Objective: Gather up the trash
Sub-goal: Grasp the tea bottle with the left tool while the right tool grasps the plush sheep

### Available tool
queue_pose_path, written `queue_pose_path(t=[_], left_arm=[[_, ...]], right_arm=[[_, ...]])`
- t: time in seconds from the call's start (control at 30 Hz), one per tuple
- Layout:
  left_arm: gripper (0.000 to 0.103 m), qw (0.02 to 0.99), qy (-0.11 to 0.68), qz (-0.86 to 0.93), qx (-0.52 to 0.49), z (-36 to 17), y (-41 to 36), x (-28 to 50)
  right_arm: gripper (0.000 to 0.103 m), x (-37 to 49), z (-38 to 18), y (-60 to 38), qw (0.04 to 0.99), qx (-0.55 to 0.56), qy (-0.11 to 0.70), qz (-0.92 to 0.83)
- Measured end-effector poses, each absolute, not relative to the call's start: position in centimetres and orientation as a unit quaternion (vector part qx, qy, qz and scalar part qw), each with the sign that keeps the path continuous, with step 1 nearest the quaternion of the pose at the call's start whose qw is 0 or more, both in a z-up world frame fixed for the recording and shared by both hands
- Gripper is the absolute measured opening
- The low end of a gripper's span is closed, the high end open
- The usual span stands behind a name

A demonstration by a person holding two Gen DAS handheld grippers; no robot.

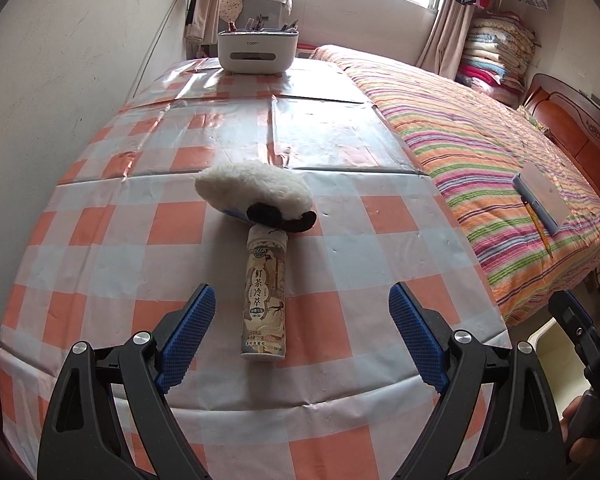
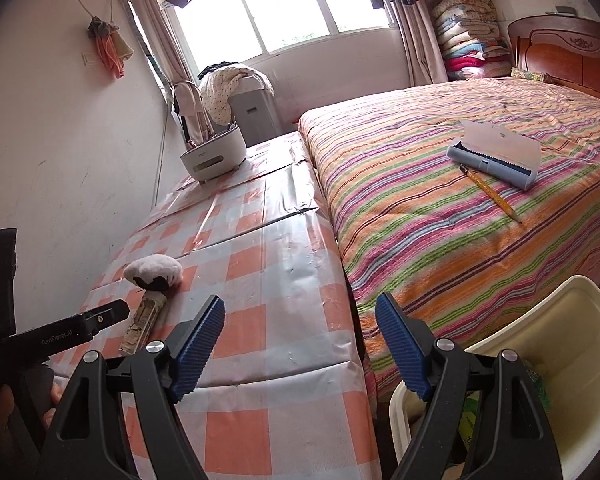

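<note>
Your left gripper [image 1: 302,336] hangs over the near edge of the table [image 1: 380,240], its blue fingers [image 1: 188,344] spread wide with nothing between the pads. The tea bottle [image 1: 265,296] lies on its side on the checked orange-and-white cloth, just ahead of that gap and a little toward the left finger, untouched. Its cap end touches a white and black plush toy [image 1: 256,196] lying farther back. A white organizer box [image 1: 258,50] stands at the far end of the table.

Your right gripper [image 2: 300,344] is also wide open and empty, held over the table's corner beside the striped bed [image 2: 440,184]. Below its right finger stands a cream bin [image 2: 572,344] on the floor; something green shows inside it. On the bed lie an open blue pencil case [image 2: 496,156] and a yellow pencil [image 2: 492,194] just beside it.
</note>
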State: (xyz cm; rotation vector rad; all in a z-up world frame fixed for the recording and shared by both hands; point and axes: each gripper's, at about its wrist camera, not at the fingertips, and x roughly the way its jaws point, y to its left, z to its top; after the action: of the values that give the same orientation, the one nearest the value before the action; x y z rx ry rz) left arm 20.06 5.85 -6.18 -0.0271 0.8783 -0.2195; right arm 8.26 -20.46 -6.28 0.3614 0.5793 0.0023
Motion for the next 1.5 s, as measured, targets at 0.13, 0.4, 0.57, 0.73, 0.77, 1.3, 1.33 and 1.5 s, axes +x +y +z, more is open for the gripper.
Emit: queue_pose_path(t=[0.13, 0.4, 0.57, 0.73, 0.77, 1.3, 1.33, 1.5], left_arm=[[0.087, 0.895, 0.435, -0.098, -0.017, -6.9, 6.8, 21.6], [0.087, 0.887, 0.452, -0.092, -0.024, -7.8, 7.6, 23.7], [0.087, 0.879, 0.468, -0.089, -0.03, -8.6, 7.8, 24.9], [0.086, 0.875, 0.476, -0.084, -0.03, -9.3, 7.8, 25.5], [0.085, 0.874, 0.477, -0.084, -0.031, -9.4, 7.8, 25.6], [0.028, 0.857, 0.506, -0.096, -0.029, -10.9, 7.5, 25.6], [0.028, 0.857, 0.506, -0.096, -0.03, -10.9, 7.6, 25.6], [0.028, 0.854, 0.51, -0.092, -0.041, -10.8, 8.4, 25.4]], right_arm=[[0.076, 10.0, -6.3, -19.5, 0.941, 0.175, 0.291, 0.017], [0.076, 13.7, -6.2, -18.2, 0.938, 0.162, 0.304, 0.038], [0.076, 15.6, -6.3, -17.5, 0.936, 0.156, 0.312, 0.051], [0.076, 16.9, -6.6, -16.6, 0.933, 0.149, 0.322, 0.061], [0.076, 17.1, -6.6, -16.5, 0.932, 0.148, 0.323, 0.062], [0.076, 19.0, -6.8, -14.0, 0.929, 0.13, 0.334, 0.086], [0.076, 19.2, -6.8, -13.8, 0.929, 0.128, 0.336, 0.088], [0.076, 20.2, -7.0, -12.6, 0.926, 0.117, 0.344, 0.1]])
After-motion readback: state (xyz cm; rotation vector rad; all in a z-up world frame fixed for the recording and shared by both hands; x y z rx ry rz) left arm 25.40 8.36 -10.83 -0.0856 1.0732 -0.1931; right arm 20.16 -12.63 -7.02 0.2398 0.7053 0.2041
